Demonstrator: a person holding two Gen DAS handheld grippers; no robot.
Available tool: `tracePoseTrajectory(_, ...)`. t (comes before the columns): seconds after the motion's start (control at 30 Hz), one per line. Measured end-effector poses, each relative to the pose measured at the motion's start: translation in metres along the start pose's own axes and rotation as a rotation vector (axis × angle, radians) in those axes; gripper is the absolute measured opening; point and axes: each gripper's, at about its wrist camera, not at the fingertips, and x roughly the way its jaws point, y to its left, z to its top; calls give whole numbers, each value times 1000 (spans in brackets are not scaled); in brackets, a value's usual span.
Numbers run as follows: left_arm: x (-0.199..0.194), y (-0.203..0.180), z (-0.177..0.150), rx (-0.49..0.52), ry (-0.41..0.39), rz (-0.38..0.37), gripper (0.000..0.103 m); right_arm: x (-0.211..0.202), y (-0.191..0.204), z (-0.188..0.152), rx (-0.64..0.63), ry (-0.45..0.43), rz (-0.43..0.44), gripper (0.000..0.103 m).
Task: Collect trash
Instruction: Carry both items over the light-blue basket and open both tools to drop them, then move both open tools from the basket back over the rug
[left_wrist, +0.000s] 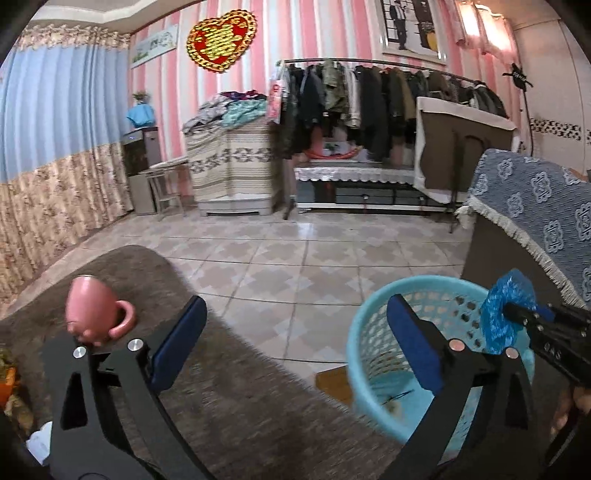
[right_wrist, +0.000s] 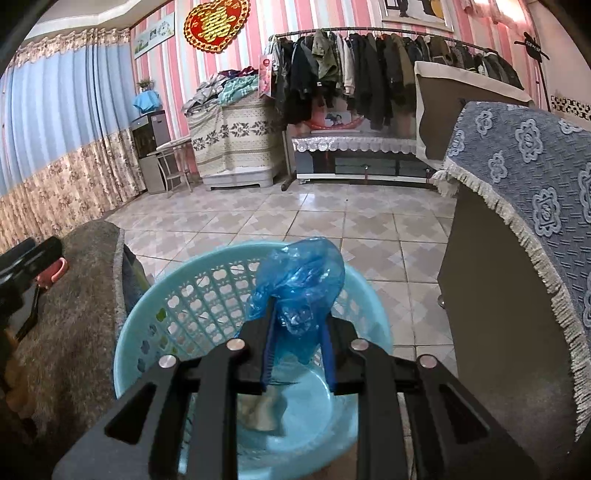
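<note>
**Right claw clamped, left claw spread**

The right claw (right_wrist: 297, 363) sits at lower centre of its frame, fingers pinched on a blue plastic bag (right_wrist: 301, 282). The left claw (left_wrist: 295, 343) fills its frame's bottom, fingers wide apart, holding nothing.

Basket (right_wrist: 177, 306): on the floor (right_wrist: 295, 221), just right of the table (right_wrist: 74, 332), left of the draped cabinet (right_wrist: 517, 221).
Plastic bag (right_wrist: 303, 280): pinched between the right tongs (right_wrist: 297, 354), above the basket's opening.
Scraps (right_wrist: 262, 413): in the basket's bottom.
Cup (left_wrist: 92, 306): on the table, just beyond the left finger (left_wrist: 177, 343) of the left tongs (left_wrist: 295, 347).
Left tongs: spread wide, over the table's right edge, with the basket behind the right finger.
Clothes rack (left_wrist: 388, 96): against the far wall, behind a low bench (left_wrist: 354, 177).
Covered chest (left_wrist: 232, 162): left of the rack, clothes heaped on it.
</note>
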Motion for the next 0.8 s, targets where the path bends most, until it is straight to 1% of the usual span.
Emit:
tracePoseTrajectory(0.03,-3,3,-1,-2,-1,6,96,2,4,1,-3,1,1,33)
tracePoseTrajectory(0.07,-7,8,-1,-6,-1,13,96,5,7,2,-7,2,0,51)
tracePoseTrajectory(0.1,-10,12,0,-13,-3,21,96,7,11,2,-13,1,-4,64)
tracePoseTrajectory(0.17,-19,19,-1,-28,-4,29,97,10,17,4,-22,-3,-4,65)
tracePoseTrajectory(0.23,-27,26,-1,-38,-9,40,97,10,21,6,-27,0,0,73)
tracePoseTrajectory(0.27,-32,30,0,-41,-15,49,97,6,23,8,-27,-11,0,83)
tracePoseTrajectory(0.3,-36,33,-1,-43,-19,57,97,2,24,9,-27,-26,-4,91)
tracePoseTrajectory(0.37,-43,39,0,-52,-27,70,97,-7,26,11,-35,-61,-17,95)
tracePoseTrajectory(0.4,-45,42,0,-57,-29,74,97,-10,28,12,-43,-67,-25,96)
tracePoseTrajectory(0.67,-73,67,-1,-87,-57,138,97,-27,44,16,-68,-83,-22,98)
tracePoseTrajectory(0.8,-93,83,-5,-107,-66,164,97,-40,58,18,-74,-98,8,98)
